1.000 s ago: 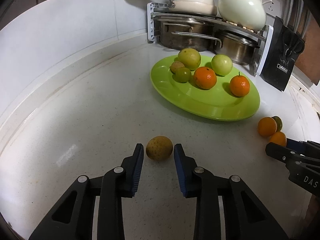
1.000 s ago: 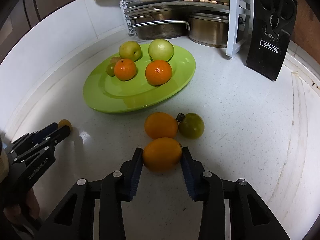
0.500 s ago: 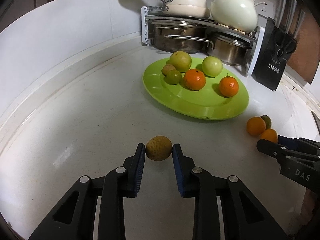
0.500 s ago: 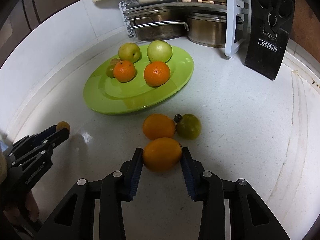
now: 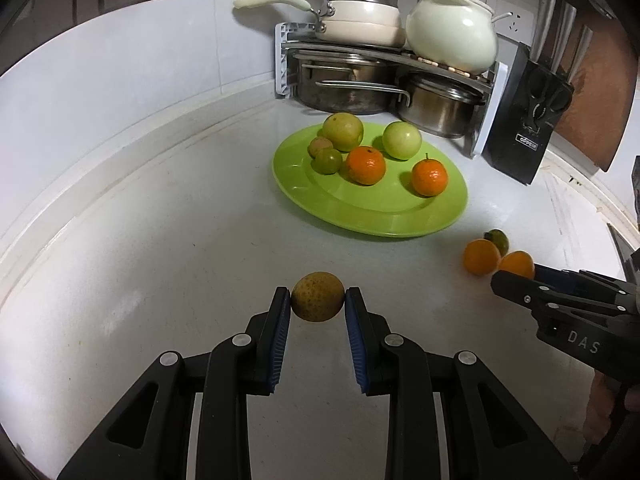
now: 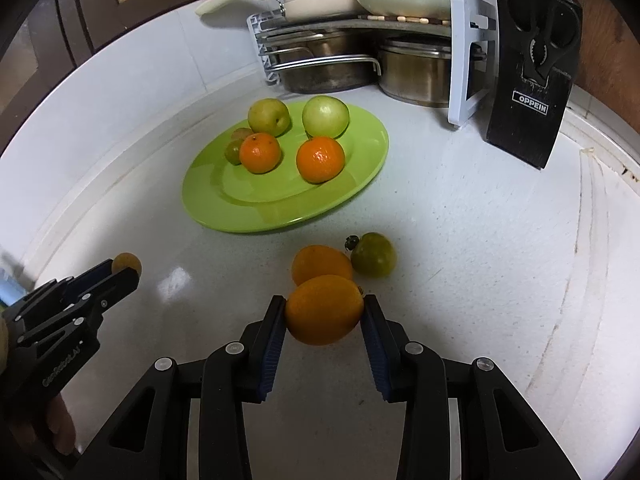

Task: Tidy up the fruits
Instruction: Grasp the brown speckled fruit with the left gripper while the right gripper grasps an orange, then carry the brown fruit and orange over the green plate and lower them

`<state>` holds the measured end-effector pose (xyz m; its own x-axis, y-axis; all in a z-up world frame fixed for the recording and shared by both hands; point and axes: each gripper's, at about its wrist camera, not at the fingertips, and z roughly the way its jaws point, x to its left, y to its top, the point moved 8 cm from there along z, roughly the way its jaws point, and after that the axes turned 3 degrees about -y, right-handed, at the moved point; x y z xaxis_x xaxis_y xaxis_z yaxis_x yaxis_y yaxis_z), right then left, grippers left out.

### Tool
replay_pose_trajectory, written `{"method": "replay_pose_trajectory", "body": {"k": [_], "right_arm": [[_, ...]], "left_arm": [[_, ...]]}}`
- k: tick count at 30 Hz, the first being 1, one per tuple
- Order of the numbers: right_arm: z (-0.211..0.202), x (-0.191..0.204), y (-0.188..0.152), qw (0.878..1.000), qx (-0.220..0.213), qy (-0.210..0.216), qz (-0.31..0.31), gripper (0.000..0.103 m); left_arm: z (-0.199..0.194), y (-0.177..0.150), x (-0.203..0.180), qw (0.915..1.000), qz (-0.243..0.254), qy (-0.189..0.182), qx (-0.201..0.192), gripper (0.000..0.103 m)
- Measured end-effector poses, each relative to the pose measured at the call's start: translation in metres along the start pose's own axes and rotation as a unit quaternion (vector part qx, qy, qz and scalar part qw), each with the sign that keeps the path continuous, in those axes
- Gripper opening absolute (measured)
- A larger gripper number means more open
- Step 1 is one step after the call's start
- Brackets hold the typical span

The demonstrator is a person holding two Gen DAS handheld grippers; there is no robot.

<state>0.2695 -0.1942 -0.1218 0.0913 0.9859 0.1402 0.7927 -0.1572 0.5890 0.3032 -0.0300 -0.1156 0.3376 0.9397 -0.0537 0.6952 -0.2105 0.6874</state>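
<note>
My left gripper (image 5: pixel 317 300) is shut on a small brownish-yellow fruit (image 5: pixel 317 297), held just above the white counter. My right gripper (image 6: pixel 324 310) is shut on an orange fruit (image 6: pixel 324 309), lifted a little. A second orange fruit (image 6: pixel 320 263) and a green tomato (image 6: pixel 374 255) lie on the counter just beyond it. The green plate (image 5: pixel 380 216) holds two tangerines (image 5: pixel 366 165), two green apples (image 5: pixel 343 132) and two small fruits. The plate also shows in the right wrist view (image 6: pixel 256 208). The left gripper shows in the right wrist view (image 6: pixel 120 276), the right gripper in the left wrist view (image 5: pixel 516 280).
A pot rack (image 5: pixel 384 76) with steel pots, white pans and a white pot stands behind the plate. A black knife block (image 6: pixel 532 80) stands at the back right. The white wall curves along the left; a raised counter rim (image 6: pixel 592 280) runs on the right.
My left gripper closed on the brownish fruit and lifted it slightly. My right gripper, gripping the orange fruit throughout, has raised it a little off the counter.
</note>
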Motion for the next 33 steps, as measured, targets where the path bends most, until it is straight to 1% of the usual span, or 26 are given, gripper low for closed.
{"method": "replay_pose_trajectory", "body": {"k": [5,16,24,33], "right_arm": [[-0.008,0.0,-0.001,1.0,-0.004,0.01,-0.006,0.039],[-0.03,-0.003,0.01,0.999,-0.026,0.03,-0.03,0.039],[-0.045,-0.004,0.013,0.997,-0.032,0.052,-0.046,0.039],[-0.066,-0.003,0.028,0.994,-0.059,0.068,-0.063,0.039]], "left_arm": [[-0.009,-0.001,-0.006,1.0,-0.006,0.0,-0.002,0.028],[-0.04,0.009,-0.023,0.9994,-0.013,0.007,-0.03,0.028],[-0.055,0.012,-0.036,0.999,-0.021,0.003,-0.039,0.028],[-0.066,0.024,-0.047,0.9985,-0.02,-0.002,-0.051,0.028]]}}
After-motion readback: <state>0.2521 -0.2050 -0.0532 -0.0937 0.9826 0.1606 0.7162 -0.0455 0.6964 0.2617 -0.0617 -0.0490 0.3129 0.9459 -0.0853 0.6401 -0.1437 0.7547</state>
